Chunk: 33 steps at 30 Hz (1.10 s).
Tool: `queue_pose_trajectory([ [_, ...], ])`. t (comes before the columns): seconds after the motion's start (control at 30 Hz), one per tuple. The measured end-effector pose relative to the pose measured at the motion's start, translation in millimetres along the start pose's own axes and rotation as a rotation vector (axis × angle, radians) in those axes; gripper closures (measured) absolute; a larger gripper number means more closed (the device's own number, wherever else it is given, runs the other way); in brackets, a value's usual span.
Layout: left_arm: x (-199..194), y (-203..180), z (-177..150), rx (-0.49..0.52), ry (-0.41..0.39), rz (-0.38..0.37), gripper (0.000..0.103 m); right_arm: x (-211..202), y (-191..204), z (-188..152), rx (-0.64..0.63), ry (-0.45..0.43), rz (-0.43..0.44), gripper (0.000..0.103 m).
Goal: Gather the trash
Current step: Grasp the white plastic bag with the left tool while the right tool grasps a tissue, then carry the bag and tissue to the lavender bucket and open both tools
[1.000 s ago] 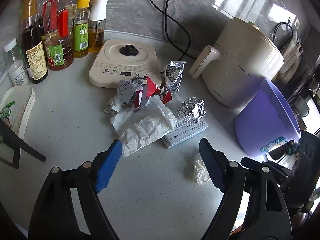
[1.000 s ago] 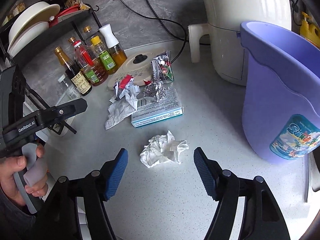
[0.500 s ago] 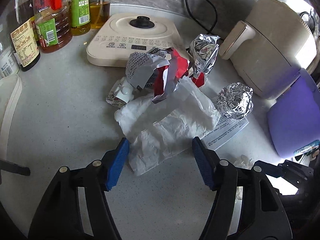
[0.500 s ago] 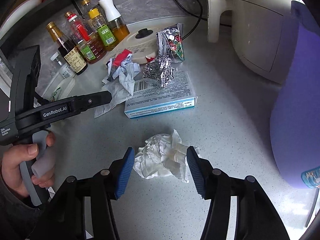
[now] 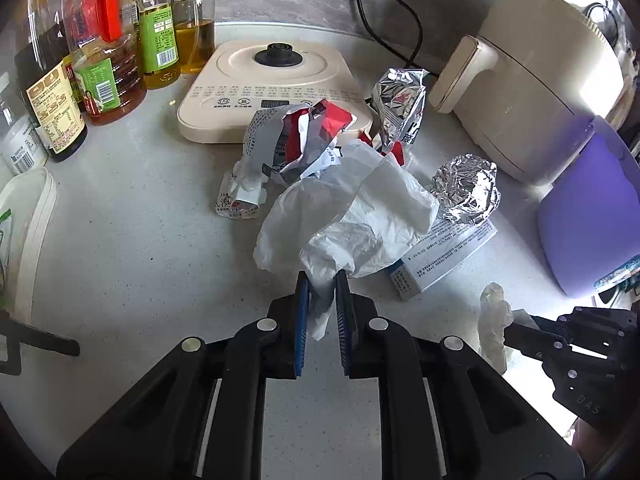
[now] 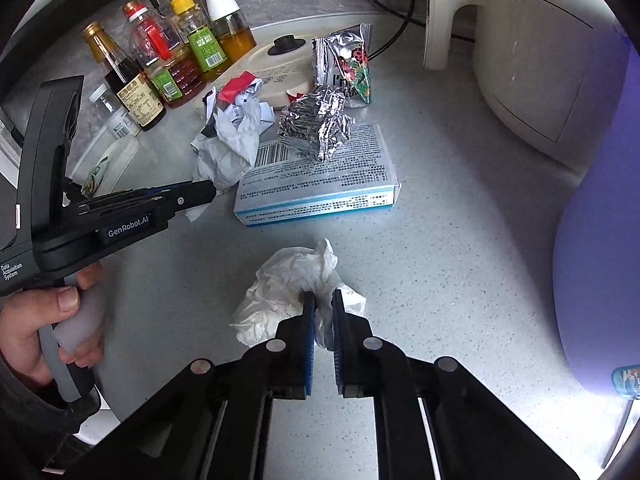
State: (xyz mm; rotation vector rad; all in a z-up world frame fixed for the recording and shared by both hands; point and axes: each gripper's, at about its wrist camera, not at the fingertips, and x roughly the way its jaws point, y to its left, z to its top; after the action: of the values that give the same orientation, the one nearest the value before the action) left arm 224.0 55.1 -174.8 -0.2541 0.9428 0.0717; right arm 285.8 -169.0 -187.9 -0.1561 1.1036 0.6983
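A grey speckled stone surface (image 5: 132, 240) carries a crumpled white paper sheet (image 5: 360, 216), a shiny silver foil ball (image 5: 468, 188), a white-and-blue printed cardboard box (image 6: 320, 180) and a lilac plastic bucket (image 5: 592, 216).

Hidden and cropped parts of the countertop clutter

The purple bin (image 6: 600, 216) runs off the right edge in both views, its rim unseen from the right wrist. The bottles (image 5: 100, 60) lose their tops at the frame edge. The white paper (image 5: 352, 216) covers 1 corner of the box (image 5: 448, 256). Box print is too small to read.
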Motion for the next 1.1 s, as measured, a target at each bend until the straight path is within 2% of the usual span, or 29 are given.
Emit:
queue_pose_trajectory([
  [0.37,-58,-11,-10,0.021,-0.098,-0.053,0.090,-40,11,-5,0.025,-0.113,-0.014,0.095],
  [0.77,-110,-38,5,0.083,-0.202,-0.099,0.090,-108,25,-8,0.016,-0.267,-0.056,0.095],
  [1.1,-130,-76,21,0.149,-0.262,-0.154,0.090,-177,1,2,0.058,-0.428,-0.139,0.095],
])
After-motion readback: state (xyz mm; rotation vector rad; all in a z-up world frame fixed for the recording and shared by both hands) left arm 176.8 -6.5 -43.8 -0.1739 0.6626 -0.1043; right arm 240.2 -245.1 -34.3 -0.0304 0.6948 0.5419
